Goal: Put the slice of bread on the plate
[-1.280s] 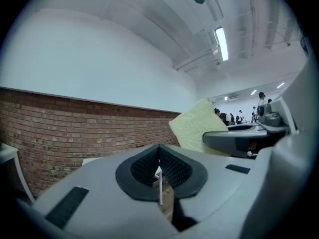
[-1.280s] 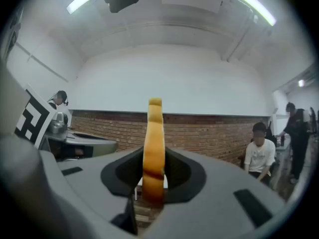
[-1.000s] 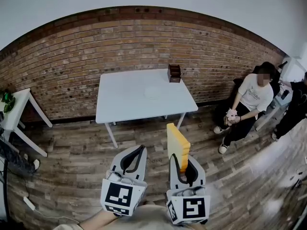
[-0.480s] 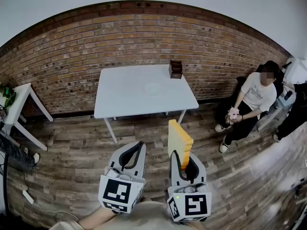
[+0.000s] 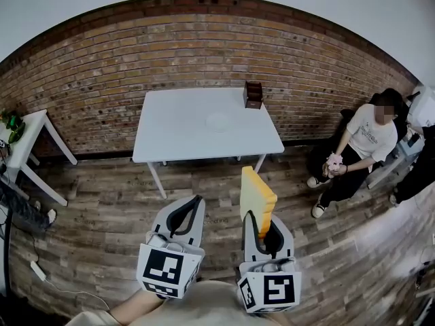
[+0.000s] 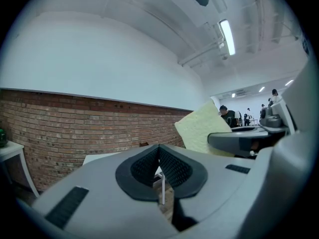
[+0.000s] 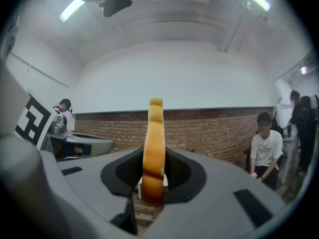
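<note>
A yellow slice of bread (image 5: 257, 197) stands on edge between the pads of my right gripper (image 5: 261, 228), which is shut on its lower part. Seen edge-on in the right gripper view, the slice (image 7: 154, 146) has a brown crust and rises above the jaws of that gripper (image 7: 153, 180). My left gripper (image 5: 196, 206) floats beside it with its fingertips touching and nothing held; its own view shows the pads (image 6: 172, 167) meeting. A pale plate (image 5: 219, 121) lies on the white table (image 5: 177, 138) ahead, well beyond both grippers.
A small brown box (image 5: 253, 95) stands at the table's far right corner, against the brick wall (image 5: 102, 80). A person (image 5: 363, 145) sits at the right. A small white side table (image 5: 27, 138) is at the left. Wood-plank floor lies between me and the table.
Both grippers have drifted a little forward toward the table, the bread still held upright in the right one. The jaws look unchanged.
</note>
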